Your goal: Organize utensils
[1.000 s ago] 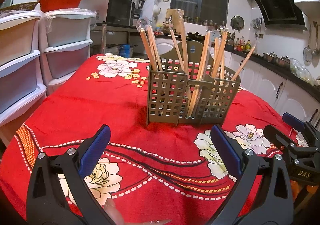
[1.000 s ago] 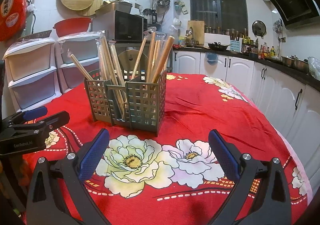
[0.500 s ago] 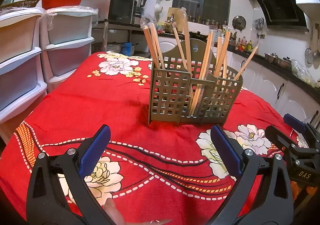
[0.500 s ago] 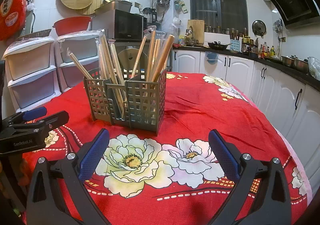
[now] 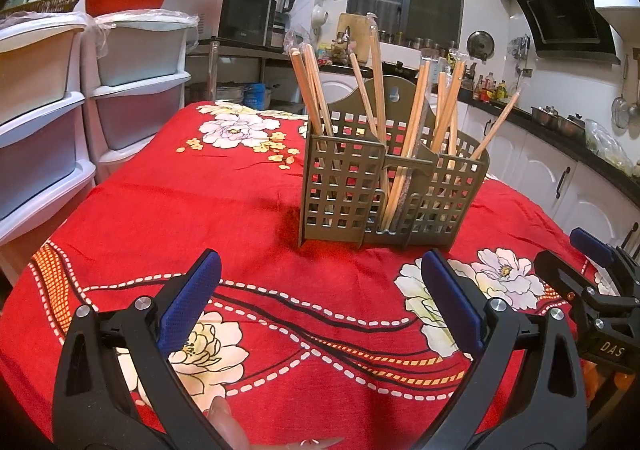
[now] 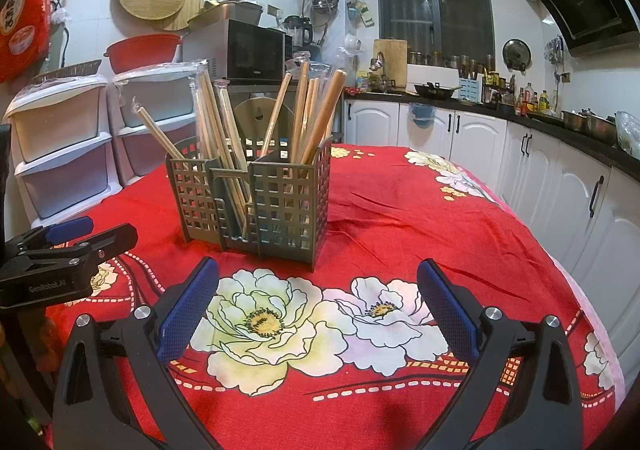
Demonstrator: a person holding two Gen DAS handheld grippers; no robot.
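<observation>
While both pairs hang low over the red cloth, the scene reads so:

Left tongs [image 5: 318,292]: spread wide with nothing between the blue pads, hovering above the floral cloth; a fingertip shows at the bottom edge of the left wrist view.
Right tongs [image 6: 316,296]: likewise agape and empty, above a large white flower printed on the cloth; they also show at the right edge of the left wrist view [image 5: 592,274].
Utensil holder [image 5: 384,190]: a grey-brown lattice caddy with several compartments, standing upright on the worktop ahead of both tongs, apart from them.
Chopsticks [image 5: 416,130]: wooden sticks standing in the holder's compartments, leaning outward at differing angles; in the right wrist view some wear clear plastic sleeves [image 6: 212,118].
Worktop [image 5: 200,202]: covered by a red tablecloth with white flowers and dashed lines.
Drawer units [image 5: 52,98]: white plastic stacks just beside the worktop's left edge.
Kitchen cabinets [image 6: 540,162]: white doors along the right wall, beyond the worktop.
</observation>
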